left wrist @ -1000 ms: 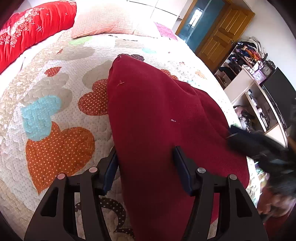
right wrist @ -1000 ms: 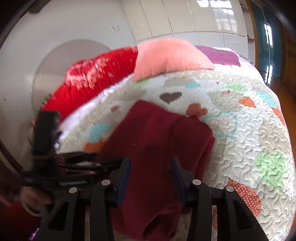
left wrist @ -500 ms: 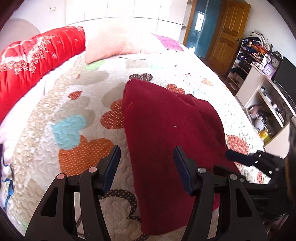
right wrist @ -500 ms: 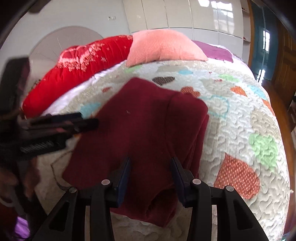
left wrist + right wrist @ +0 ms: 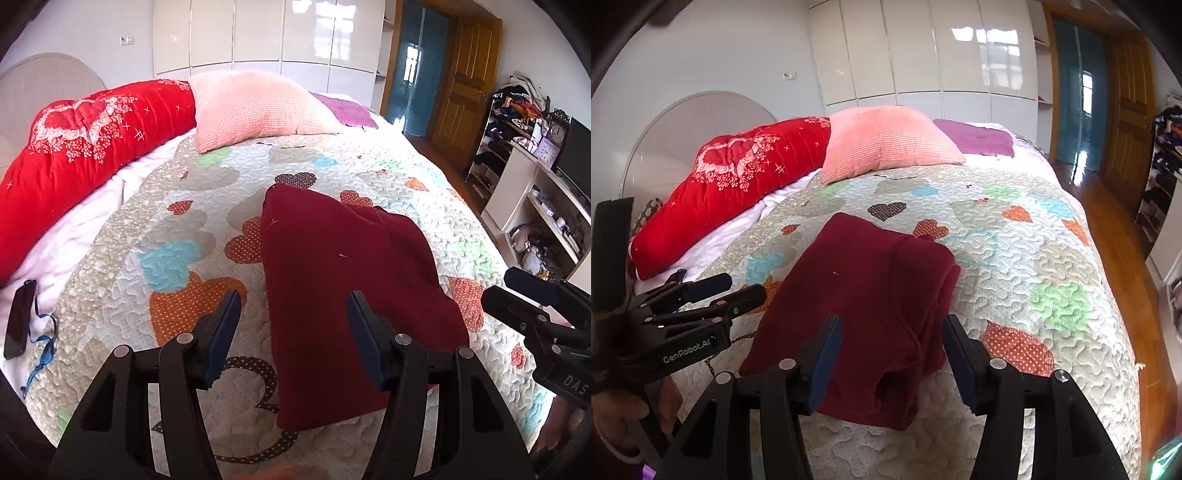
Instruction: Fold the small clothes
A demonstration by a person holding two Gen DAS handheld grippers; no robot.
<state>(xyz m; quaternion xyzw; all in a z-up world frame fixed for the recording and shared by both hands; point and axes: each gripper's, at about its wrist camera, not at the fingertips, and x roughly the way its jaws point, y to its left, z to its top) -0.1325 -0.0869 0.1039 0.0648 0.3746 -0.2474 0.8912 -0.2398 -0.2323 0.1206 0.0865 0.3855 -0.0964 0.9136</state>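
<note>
one folded maroon garment (image 5: 343, 280) lay on the bed (image 5: 177, 206) beyond both grippers' fingers; left gripper (image 5: 291, 343) spread, empty; right gripper (image 5: 892, 358) opening, empty.

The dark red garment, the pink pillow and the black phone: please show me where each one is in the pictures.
dark red garment (image 5: 332, 273), left wrist view, middle of its folded top layer.
pink pillow (image 5: 886, 142), right wrist view, centre of its front face.
black phone (image 5: 17, 321), left wrist view, middle of its body.

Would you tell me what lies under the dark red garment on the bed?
The folded garment rests flat on the heart-patterned quilt, which shows all around it. Anything between its layers or directly beneath is covered.
</note>
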